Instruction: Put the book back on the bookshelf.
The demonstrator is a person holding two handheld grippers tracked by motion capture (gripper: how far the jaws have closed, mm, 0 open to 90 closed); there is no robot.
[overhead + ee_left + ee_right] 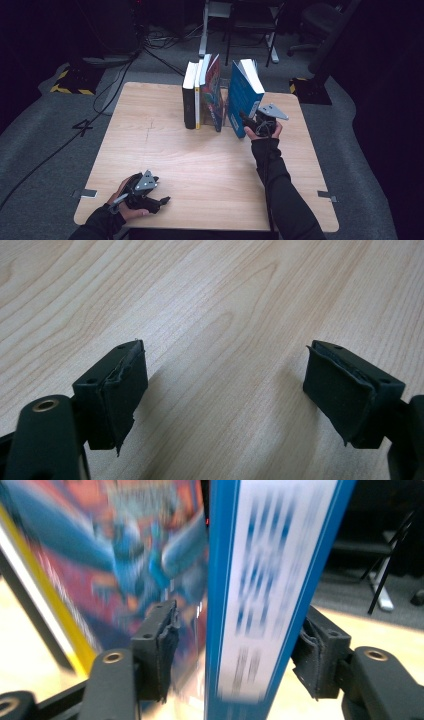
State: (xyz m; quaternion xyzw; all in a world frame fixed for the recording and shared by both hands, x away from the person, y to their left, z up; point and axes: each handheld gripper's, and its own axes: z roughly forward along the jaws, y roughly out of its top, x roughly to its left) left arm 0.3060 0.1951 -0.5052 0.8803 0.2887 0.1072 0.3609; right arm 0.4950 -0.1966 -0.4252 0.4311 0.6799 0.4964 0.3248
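The light wooden tabletop stands on grey carpet in a dark room. The right gripper, jaws spread, straddles the upright blue book at the far edge, without clamping. The left gripper rests spread near the front-left corner.

- Both sleeves black, long, cuffs reaching over the hands.
- Left tongs & right tongs: black, grey 3-cornered top plates.
- Jaw pads black, frayed edges; brass-ringed screw holes.
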